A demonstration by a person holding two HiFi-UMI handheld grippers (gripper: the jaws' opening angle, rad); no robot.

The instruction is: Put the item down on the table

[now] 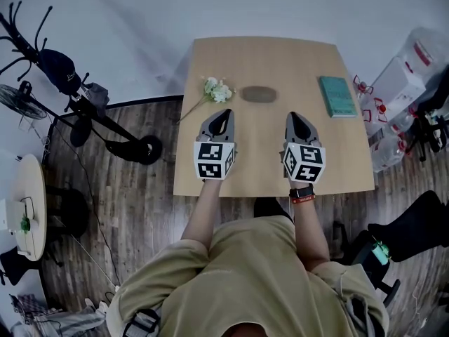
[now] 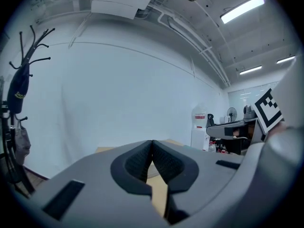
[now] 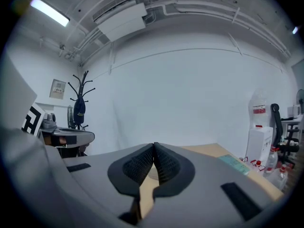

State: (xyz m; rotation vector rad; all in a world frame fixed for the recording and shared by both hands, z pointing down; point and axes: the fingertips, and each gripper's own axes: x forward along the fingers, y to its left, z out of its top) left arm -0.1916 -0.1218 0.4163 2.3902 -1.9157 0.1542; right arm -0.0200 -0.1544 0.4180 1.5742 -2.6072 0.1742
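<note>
Flower sprig lies flat on the table, just ahead of our left gripper and apart from it; we judge it the item meant, though a dark oval thing and a teal book lie there too. Both claws are closed on nothing: the left gripper's pads meet tip to tip with only bare tabletop beyond them, and the right gripper is the same. So we reckon the putting-down is done.

The risk now is disturbance. The sprig's stem reaches towards the table's left edge, so if our left gripper drifts forward or sideways it could nudge the blossoms and drag the stem over the rim. A light sprig would slide at the slightest brush.
</note>
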